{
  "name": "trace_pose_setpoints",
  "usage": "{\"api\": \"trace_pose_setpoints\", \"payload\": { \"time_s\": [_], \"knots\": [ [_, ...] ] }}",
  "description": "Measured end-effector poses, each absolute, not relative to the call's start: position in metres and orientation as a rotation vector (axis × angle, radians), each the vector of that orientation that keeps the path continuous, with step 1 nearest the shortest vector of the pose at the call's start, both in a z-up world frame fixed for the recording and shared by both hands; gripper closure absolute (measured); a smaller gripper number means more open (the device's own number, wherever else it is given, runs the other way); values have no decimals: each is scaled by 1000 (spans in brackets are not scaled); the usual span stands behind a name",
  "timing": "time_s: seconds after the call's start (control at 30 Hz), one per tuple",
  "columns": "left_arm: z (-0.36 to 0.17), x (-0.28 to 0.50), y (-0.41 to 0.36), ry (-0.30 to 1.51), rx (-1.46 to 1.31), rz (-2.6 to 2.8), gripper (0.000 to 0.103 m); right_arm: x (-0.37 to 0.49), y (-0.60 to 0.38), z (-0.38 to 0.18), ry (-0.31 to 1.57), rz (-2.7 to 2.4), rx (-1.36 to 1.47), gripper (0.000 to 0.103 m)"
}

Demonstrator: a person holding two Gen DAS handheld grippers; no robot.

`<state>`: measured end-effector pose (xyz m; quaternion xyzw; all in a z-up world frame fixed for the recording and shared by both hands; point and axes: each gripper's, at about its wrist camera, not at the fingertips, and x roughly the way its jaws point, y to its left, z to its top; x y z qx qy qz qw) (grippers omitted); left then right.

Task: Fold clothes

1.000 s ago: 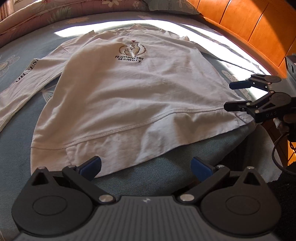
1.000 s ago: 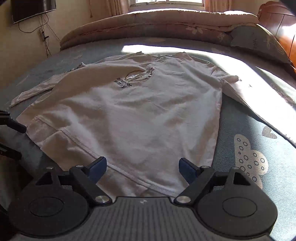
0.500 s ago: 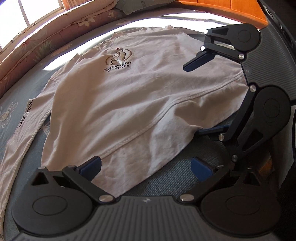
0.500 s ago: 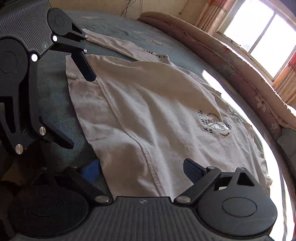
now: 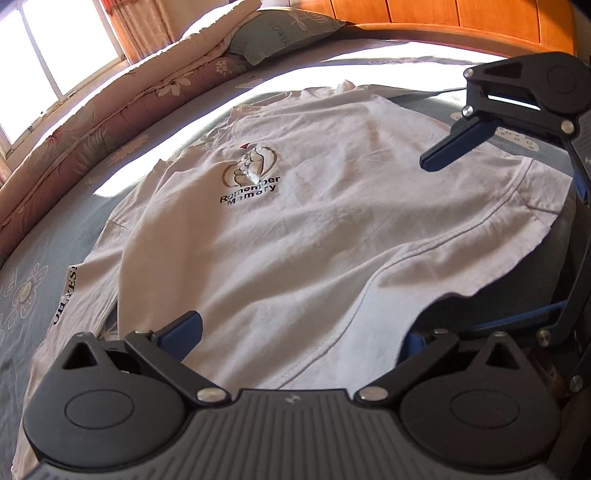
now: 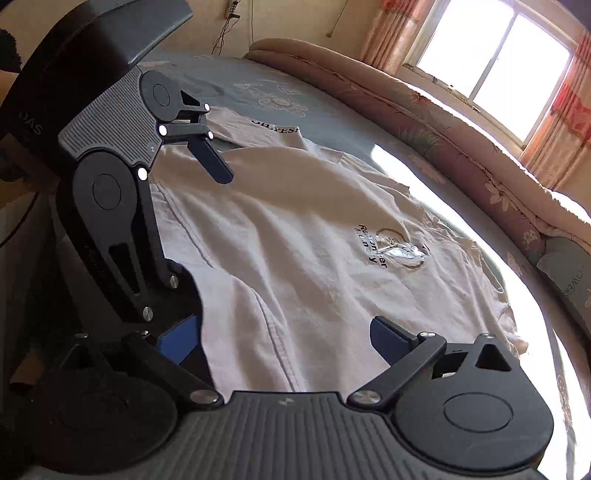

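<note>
Shirt (image 5: pixel 295 236) lies flat on the bed (image 5: pixel 48 280), front side up, with black words and a little picture (image 5: pixel 251 177) on its chest. Its long way runs from the hem, close to both claws, up to the neck, far from them. So the neck points away from the claws, toward the rolled quilt (image 5: pixel 110 110) and the pillow (image 5: pixel 280 33) at the far side.

The left claw (image 5: pixel 295 332) has its 2 fingers wide apart. The hem lies between them, and the cloth runs under the left finger (image 5: pixel 183 330). I cannot tell if that finger touches it. Nothing is pinched.

The right claw (image 6: pixel 288 338) also has its 2 fingers wide apart, with nothing pinched. The hem lies between them here too. The seam line above the hem runs away from this claw, up the middle of the gap.

The 2 claws sit side by side at the hem, very close, each turned a little toward the other. In the left view, the right claw stands at the right, with 1 blue finger (image 5: pixel 454 147) up over the far corner of the hem. In the right view, the left claw stands at the left, with 1 finger (image 6: pixel 212 158) over the shirt.

A sleeve (image 5: pixel 70 291) with black letters lies out past the left claw's left side.
</note>
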<state>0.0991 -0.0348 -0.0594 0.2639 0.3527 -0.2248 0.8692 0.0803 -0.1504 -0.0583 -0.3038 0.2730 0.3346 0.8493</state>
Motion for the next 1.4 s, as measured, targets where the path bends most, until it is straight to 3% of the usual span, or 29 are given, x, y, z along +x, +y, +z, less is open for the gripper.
{"api": "trace_pose_setpoints", "payload": {
  "time_s": [0.37,0.73,1.07,1.4],
  "knots": [
    [-65,85,-26,760,538,-518,1,75,-147,-97,472,447,-921,3],
    [-90,75,-84,523,913,-505,0,81,-146,-101,465,423,-893,3],
    [-106,62,-39,467,1206,-370,0,80,-186,-98,515,391,-825,0],
    [-123,75,-75,342,1479,-441,0,71,-152,-107,414,423,-982,3]
  ]
}}
